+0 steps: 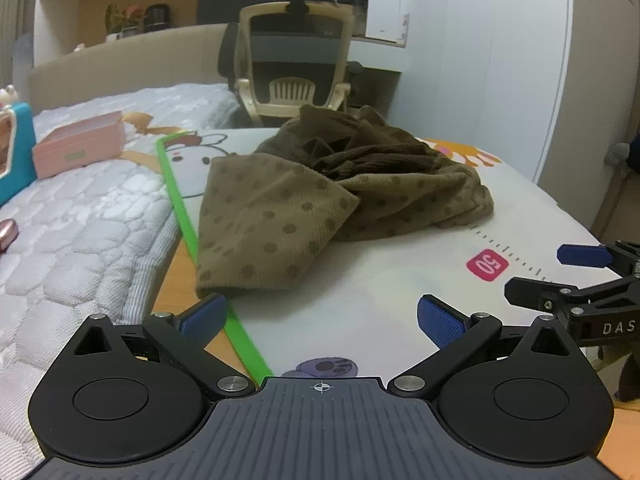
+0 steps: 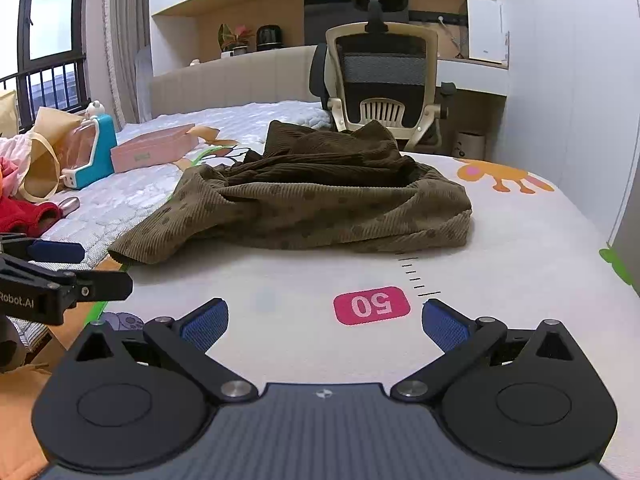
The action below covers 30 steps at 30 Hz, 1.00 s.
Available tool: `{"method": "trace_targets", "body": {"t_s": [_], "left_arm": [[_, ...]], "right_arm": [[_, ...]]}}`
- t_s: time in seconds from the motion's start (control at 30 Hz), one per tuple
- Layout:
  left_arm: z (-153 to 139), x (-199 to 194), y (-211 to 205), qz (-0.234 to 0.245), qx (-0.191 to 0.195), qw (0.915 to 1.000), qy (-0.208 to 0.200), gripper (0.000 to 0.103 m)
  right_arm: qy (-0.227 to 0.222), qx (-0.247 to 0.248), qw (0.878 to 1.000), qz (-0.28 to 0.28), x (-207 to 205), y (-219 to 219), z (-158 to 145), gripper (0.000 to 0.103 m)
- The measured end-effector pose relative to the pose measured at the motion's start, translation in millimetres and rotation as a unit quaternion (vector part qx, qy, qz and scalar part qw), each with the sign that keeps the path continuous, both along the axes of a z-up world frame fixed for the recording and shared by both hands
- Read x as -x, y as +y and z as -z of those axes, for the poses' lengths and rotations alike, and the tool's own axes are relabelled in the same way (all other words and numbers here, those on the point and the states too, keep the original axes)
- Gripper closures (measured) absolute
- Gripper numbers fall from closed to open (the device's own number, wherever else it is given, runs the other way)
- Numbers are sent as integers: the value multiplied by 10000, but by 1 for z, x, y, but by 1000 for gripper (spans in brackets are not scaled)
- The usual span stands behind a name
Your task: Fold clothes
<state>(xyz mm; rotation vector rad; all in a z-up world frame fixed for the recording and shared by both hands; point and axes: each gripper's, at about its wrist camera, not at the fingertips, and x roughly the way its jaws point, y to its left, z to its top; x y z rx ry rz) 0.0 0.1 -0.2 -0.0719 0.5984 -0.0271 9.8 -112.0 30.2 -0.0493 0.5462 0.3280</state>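
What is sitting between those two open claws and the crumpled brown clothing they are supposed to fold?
Nothing visible. Only bare white mat, printed with a pink "50" label, lies between the open right gripper and the brown dotted garment. The open left gripper sits just short of its near corner.

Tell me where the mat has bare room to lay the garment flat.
Free: the white mat between the crumpled brown garment and both open tools, around the pink 50 label. Also right of the garment, near the orange animal print. Crowded: the bed side, with the pink box.
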Motion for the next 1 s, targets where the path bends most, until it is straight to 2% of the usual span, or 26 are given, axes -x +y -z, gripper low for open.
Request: {"method": "trace_targets", "body": {"t_s": [0.1,0.17,0.33,1.0], "left_arm": [[1,0,3,-25,-48,10000,-10,0],[3,-2,-6,-30,-313,9995,50,0],[2,1,-4,-4,-160,9999,40,0],[6,0,-2,28,-148,9998,98,0]], "right_arm": [[2,-93,10000,8,0,0,0,0],[4,-154,9999,14,-1,-1,0,0],[4,-200,9998,22,1,-4,0,0],[63,-166,9998,-5,0,-3,1,0]]}}
